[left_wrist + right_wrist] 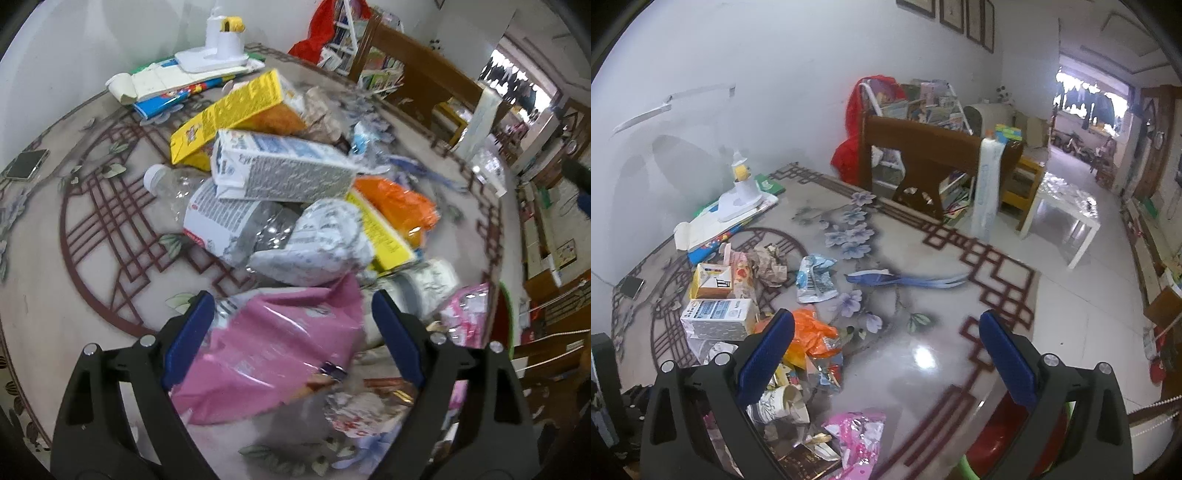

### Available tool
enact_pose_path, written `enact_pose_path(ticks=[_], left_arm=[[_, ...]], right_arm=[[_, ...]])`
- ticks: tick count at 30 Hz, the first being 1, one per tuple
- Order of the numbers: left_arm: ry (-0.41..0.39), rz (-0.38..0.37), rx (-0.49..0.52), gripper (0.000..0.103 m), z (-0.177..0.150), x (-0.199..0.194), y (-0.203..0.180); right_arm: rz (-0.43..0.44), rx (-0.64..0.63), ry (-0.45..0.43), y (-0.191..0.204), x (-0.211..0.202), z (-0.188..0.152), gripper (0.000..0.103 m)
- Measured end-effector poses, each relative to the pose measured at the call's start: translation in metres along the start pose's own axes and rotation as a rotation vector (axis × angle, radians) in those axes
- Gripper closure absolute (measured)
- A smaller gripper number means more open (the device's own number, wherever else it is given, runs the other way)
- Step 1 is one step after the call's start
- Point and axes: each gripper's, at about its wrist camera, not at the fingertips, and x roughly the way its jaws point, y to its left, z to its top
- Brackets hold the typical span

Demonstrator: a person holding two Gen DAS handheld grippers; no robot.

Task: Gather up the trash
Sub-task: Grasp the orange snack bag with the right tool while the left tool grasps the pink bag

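The table [923, 258], patterned with flowers and a dark red lattice, carries a heap of trash: a yellow carton [236, 110], a white-and-blue carton [280, 166], a crushed clear bottle [221, 214], an orange bag [399, 203], and nearest, a pink plastic bag [269, 347]. The step in hand looks like the pick-up of that pink bag. The left gripper [291, 317] is spread wide with the bag lying between its blue pads, seemingly not yet pinched; the next move calls for closing on the crinkled film without dragging its neighbours. The right gripper [886, 339] hangs released above bare tabletop, beside the heap, with what may be a red bin [1015, 443] below it.
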Motion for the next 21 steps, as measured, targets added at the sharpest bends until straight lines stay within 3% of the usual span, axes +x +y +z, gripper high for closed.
enact_pose_path(ticks=[8,12,15,21], left_arm=[[0.029,-0.013,-0.035,0.023,-0.002,0.014,0.012],[-0.010,-0.020,-0.052,0.032,0.005,0.001,0.015],[-0.067,-0.027,-0.073,0.033,0.012,-0.016,0.020],[-0.143,-0.041,-0.092,0.033,0.028,-0.039,0.022]], right_arm=[[0.147,-0.017,0.148,0.018,0.052,-0.004,0.007],[0.223,-0.103,0.256,0.035,0.096,-0.010,0.007],[0.262,-0.147,0.355,0.044,0.129,-0.018,0.007],[0.326,-0.219,0.468,0.062,0.170,-0.033,0.007]])
